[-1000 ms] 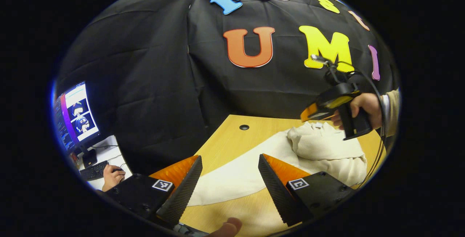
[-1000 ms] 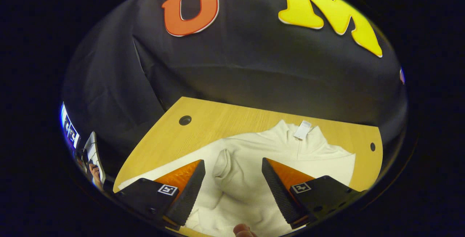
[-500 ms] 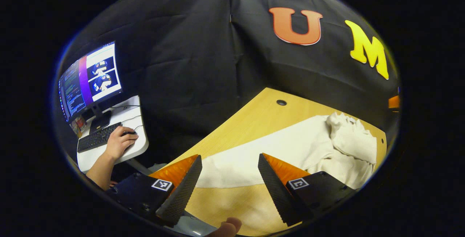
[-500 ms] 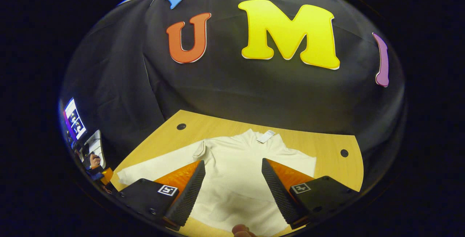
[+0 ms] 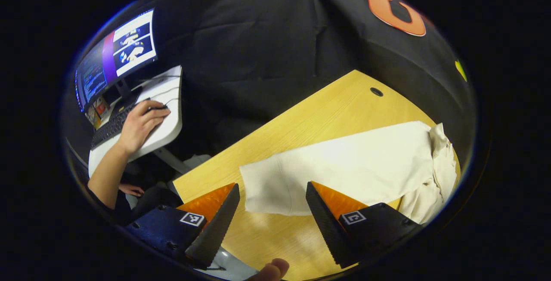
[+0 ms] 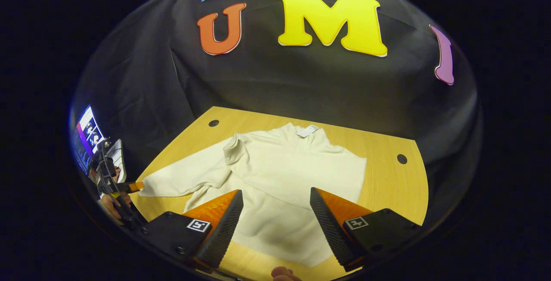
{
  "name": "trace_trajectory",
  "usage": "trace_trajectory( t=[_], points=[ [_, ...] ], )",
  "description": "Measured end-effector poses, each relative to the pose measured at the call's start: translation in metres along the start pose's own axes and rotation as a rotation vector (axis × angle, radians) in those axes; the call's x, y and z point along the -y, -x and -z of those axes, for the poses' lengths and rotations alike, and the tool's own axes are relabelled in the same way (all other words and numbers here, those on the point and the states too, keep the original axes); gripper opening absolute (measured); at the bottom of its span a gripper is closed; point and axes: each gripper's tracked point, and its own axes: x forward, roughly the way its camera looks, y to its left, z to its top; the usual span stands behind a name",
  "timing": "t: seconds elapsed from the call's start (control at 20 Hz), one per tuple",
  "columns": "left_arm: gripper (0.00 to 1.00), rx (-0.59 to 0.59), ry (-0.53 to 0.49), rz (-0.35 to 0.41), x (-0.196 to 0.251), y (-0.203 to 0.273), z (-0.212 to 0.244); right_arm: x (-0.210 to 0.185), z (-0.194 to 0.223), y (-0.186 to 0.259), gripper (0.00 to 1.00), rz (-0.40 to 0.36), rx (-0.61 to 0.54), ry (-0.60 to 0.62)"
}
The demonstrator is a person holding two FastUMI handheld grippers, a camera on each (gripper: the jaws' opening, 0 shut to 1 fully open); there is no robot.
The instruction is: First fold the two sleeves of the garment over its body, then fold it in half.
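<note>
- The cream garment [image 6: 280, 186] lies flat on the wooden tabletop [image 6: 387, 186], collar toward the booth wall, with a small white tag [image 6: 308, 131] at the neck.
- One sleeve is folded across the chest, its cuff [image 6: 232, 143] sticking up near the collar in the right gripper view.
- The other sleeve [image 5: 344, 165] stretches out straight over the tabletop toward its near left corner, as the left gripper view shows; the sleeve end [image 5: 262, 190] lies flat on the wood.
- The left hand-held gripper [image 5: 272, 218] hangs just above that sleeve end, fingers spread wide, nothing between them. One finger [image 5: 320, 220] overlaps the sleeve's edge in the picture; whether it touches the cloth cannot be told.
- In the right gripper view the same left hand-held gripper appears small at the far left, beside the sleeve's tip, held by a hand [image 6: 112, 203].
- The right hand-held gripper [image 6: 275, 225] is raised over the lower part of the garment, fingers wide apart and empty.
- Round holes [image 6: 401, 159] sit in the tabletop near its far corners.
- Off to the left stands a white desk [image 5: 170, 117] with a lit monitor [image 5: 114, 57] and a keyboard [image 5: 109, 126]; a person's hand [image 5: 140, 124] rests on a mouse there.
</note>
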Motion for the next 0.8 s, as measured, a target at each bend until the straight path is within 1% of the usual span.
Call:
trace_trajectory(
  t=[0.05,0.1,0.35,0.4,0.45,0.5,0.55,0.6,0.65,0.8],
  points=[
    [0.99,-0.032,0.037,0.001,0.0,-0.006,0.006,-0.002,0.005,0.001,0.97,0.002,-0.012,0.011],
    [0.99,-0.063,0.066,0.001,-0.001,-0.011,0.01,-0.005,0.009,0.002,0.97,0.001,-0.02,0.023],
    [0.99,-0.189,0.124,-0.021,-0.006,-0.024,0.02,-0.026,0.022,0.001,0.97,-0.021,-0.053,0.033],
    [0.99,-0.194,0.106,-0.019,-0.006,-0.024,0.019,-0.028,0.024,0.001,0.97,-0.023,-0.057,0.04],
    [1.0,-0.213,0.079,-0.018,-0.004,-0.025,0.019,-0.031,0.026,0.0,0.97,-0.026,-0.063,0.045],
    [0.97,-0.237,0.048,-0.022,-0.004,-0.026,0.021,-0.035,0.029,0.002,0.97,-0.031,-0.07,0.048],
    [0.97,-0.248,0.023,-0.019,-0.004,-0.028,0.021,-0.037,0.03,0.002,0.97,-0.036,-0.075,0.05],
    [0.94,-0.262,0.02,-0.018,-0.004,-0.027,0.022,-0.037,0.032,0.003,0.94,-0.038,-0.077,0.052],
    [0.93,-0.271,0.024,-0.017,-0.003,-0.027,0.022,-0.037,0.034,0.003,0.97,-0.04,-0.079,0.049],
    [0.85,-0.301,0.028,-0.01,-0.004,-0.027,0.023,-0.035,0.048,0.002,0.97,-0.034,-0.099,0.013]
  ],
)
